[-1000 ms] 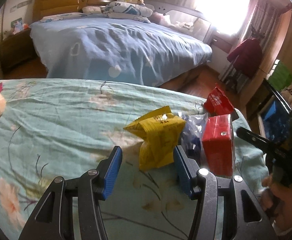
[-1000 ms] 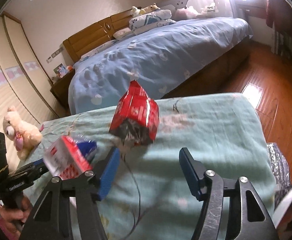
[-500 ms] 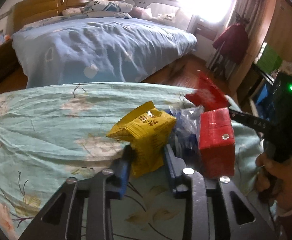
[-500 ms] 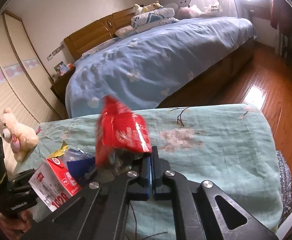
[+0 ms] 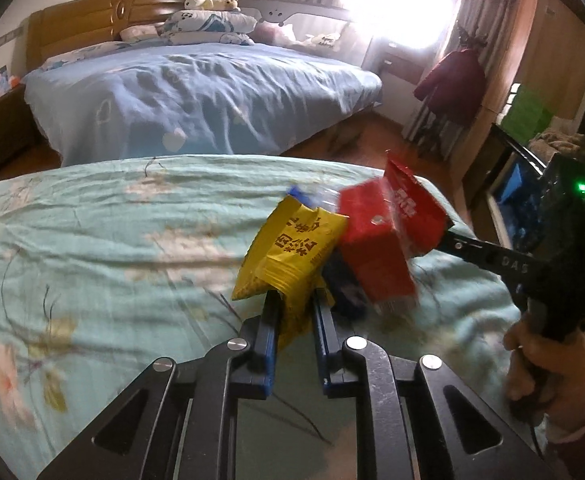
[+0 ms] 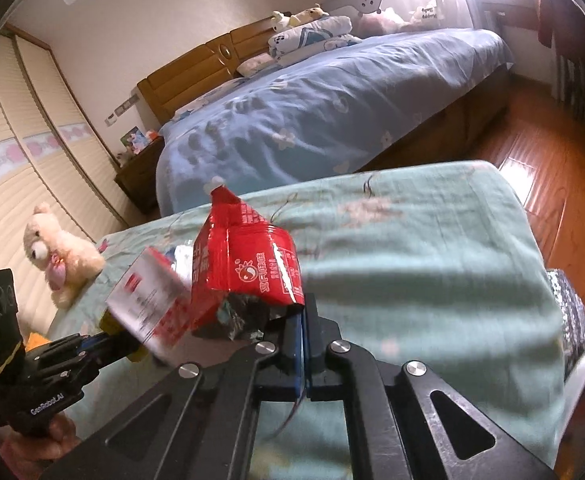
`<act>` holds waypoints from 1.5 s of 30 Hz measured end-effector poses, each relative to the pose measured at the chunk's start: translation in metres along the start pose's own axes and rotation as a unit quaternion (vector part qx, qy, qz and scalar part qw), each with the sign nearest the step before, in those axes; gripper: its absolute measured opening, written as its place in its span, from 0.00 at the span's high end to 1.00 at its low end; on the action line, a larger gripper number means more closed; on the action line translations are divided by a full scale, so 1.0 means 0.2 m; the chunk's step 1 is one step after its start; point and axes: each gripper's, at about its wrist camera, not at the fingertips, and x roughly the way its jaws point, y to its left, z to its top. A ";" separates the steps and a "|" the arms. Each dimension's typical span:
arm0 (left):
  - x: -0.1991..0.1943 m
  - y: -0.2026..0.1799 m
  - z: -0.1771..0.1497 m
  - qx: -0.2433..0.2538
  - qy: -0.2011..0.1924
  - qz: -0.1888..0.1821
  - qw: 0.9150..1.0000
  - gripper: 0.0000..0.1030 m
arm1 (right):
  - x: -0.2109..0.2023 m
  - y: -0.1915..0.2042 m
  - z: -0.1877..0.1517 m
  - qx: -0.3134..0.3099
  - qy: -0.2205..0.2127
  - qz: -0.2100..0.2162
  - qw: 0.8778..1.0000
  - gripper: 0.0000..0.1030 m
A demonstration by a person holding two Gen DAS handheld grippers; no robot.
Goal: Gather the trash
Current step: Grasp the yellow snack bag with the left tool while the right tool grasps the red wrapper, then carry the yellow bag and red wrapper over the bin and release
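Note:
In the left wrist view my left gripper (image 5: 295, 296) has its blue jaws closing on the lower end of a yellow snack wrapper (image 5: 292, 248), and the pads press on it. To its right, a red carton (image 5: 372, 256) is tilted and blurred. A blue and clear bag (image 5: 344, 292) lies behind them. My right gripper (image 6: 305, 312) is shut on the torn silver edge of a red wrapper (image 6: 248, 272), held above the teal floral sheet (image 6: 412, 260). The carton (image 6: 148, 304) blurs to that wrapper's left. I cannot tell whether the carton rests on the sheet.
Across a strip of wooden floor (image 6: 572, 208) stands a big bed with a blue cover (image 5: 196, 96). A cream plush bear (image 6: 60, 252) sits at the sheet's left edge. A person's hand (image 5: 540, 356) grips the right tool's handle. A red coat (image 5: 452, 80) hangs by the window.
Both grippers went from open to closed: the left on the yellow wrapper, the right on the red wrapper. Both wrappers rose off the sheet, and the red carton tipped.

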 end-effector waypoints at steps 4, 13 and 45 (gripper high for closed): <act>-0.09 -0.06 -0.07 0.001 0.001 -0.023 1.000 0.86 | -0.09 0.02 -0.08 0.003 -0.001 0.002 1.000 1.00; -0.21 -0.26 -0.18 0.036 0.010 -0.057 0.998 0.86 | -0.35 -0.02 -0.26 0.026 -0.023 -0.003 0.999 1.00; -0.12 -0.80 -0.25 0.098 0.039 -0.115 0.988 0.86 | -0.94 -0.49 -0.61 0.120 -0.081 -0.068 0.987 1.00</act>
